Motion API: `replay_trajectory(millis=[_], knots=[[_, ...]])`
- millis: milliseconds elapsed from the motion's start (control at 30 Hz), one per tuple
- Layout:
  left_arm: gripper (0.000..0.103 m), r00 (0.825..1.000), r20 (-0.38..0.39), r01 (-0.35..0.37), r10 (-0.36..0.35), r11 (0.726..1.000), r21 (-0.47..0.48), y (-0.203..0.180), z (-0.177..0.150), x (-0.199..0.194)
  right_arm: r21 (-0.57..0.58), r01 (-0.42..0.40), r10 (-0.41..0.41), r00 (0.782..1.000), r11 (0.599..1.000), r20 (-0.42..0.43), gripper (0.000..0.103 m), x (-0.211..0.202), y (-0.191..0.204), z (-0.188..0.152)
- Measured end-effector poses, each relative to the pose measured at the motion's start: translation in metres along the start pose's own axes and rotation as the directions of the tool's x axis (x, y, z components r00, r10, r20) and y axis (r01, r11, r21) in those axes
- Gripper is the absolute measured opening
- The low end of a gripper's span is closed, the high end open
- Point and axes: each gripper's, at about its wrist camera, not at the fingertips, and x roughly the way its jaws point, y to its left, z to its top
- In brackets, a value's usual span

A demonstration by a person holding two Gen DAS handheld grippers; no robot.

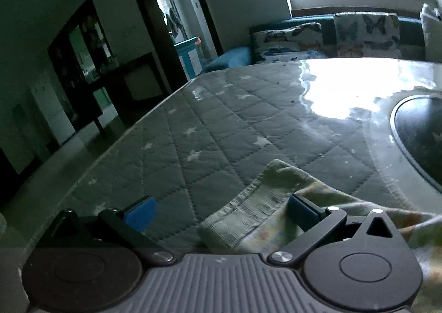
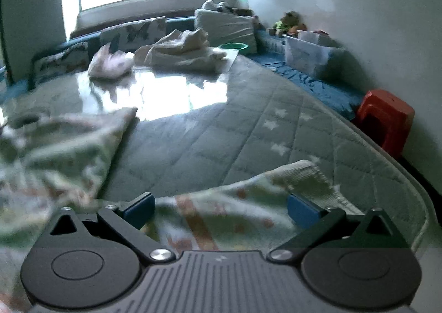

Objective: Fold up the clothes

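A pale green patterned garment with a ribbed cuff [image 1: 248, 213] lies on the quilted grey star-print table cover [image 1: 210, 130]. My left gripper [image 1: 221, 213] is open, its jaws wide apart, with the cuff lying between the blue pads and against the right one. In the right wrist view the same garment [image 2: 215, 210] spreads under my right gripper [image 2: 221, 210], which is also open, its jaws straddling the cloth near another ribbed cuff [image 2: 304, 172]. A bunched part of the garment [image 2: 60, 147] lies to the left, blurred.
A pile of pale clothes [image 2: 179, 50] sits at the table's far end. A dark round plate [image 1: 420, 130] lies at the right. A butterfly-print sofa [image 1: 331, 36], a clear plastic bin [image 2: 309, 53] and a red stool [image 2: 384, 119] stand beyond the table edges.
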Motion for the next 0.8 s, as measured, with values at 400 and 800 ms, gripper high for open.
replay_trajectory(millis=[400, 800], knots=[[0.098, 0.905, 0.08, 0.416, -0.418, 0.908, 0.044, -0.043, 0.032, -0.054, -0.104, -0.282, 0.274, 0.958, 0.954, -0.08, 0.096, 0.018, 0.057, 0.048], [0.075, 0.773, -0.012, 0.622, -0.634, 0.755, 0.209, -0.162, 0.049, -0.035, -0.236, -0.311, 0.273, 0.945, 0.921, -0.179, 0.073, 0.06, 0.104, 0.06]])
